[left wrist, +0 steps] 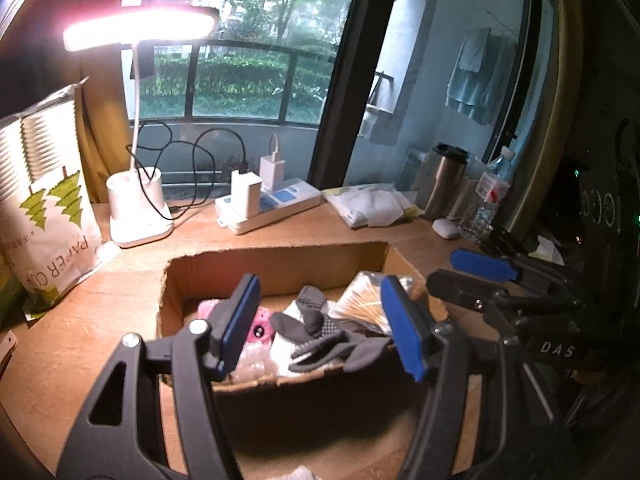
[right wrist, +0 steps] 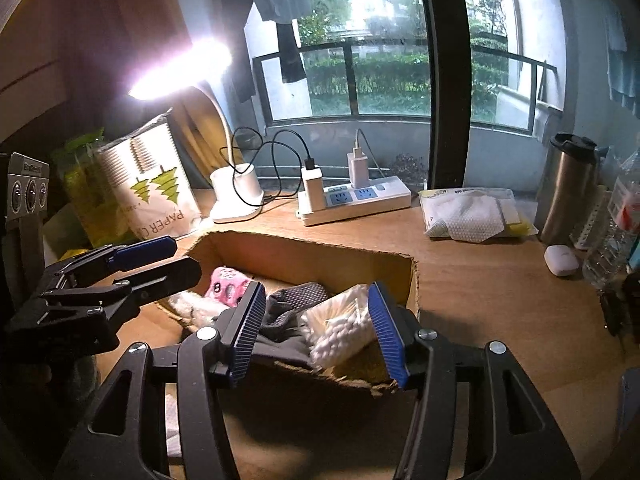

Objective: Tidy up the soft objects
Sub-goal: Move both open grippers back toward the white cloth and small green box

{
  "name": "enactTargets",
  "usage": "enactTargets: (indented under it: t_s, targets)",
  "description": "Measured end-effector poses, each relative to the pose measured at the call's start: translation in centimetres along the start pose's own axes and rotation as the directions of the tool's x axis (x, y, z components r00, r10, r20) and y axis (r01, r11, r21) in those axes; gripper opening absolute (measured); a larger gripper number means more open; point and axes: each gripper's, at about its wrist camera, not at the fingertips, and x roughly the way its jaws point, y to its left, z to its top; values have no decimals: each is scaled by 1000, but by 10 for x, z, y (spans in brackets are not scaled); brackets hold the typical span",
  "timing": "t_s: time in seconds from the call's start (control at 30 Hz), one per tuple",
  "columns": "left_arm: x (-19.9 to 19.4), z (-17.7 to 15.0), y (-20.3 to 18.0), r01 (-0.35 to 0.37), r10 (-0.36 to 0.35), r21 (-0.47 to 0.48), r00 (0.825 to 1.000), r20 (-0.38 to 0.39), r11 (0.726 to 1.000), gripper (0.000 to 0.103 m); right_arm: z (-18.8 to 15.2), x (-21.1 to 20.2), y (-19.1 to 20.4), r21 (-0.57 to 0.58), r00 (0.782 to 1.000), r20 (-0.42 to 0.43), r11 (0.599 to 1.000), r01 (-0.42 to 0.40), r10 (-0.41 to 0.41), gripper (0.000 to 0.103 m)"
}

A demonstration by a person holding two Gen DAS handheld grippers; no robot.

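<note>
Cardboard box in the middle of the wooden desk, gloves, pink toy and cotton swabs inside, left gripper and right gripper above its near edge, jaws apart, empty, lamp at the back edge.

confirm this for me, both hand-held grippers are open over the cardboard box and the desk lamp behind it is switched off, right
Not quite: the desk lamp is switched on, glowing brightly in both wrist views. The rest holds: the left hand-held gripper and right hand-held gripper are both open over the cardboard box.
</note>
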Motion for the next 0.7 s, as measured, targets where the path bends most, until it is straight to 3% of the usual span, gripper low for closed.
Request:
enactTargets:
  t_s: [0.6, 0.7]
  targets:
    - [-66, -36, -6, -1, 1, 13, 999, 53, 1000, 65, -32, -47, 42, -31, 999, 35, 999, 12, -11, 57]
    - [-78, -45, -3, 2, -2, 4, 998, 61, 1000, 71, -38, -50, 50, -42, 1000, 28, 999, 15, -14, 57]
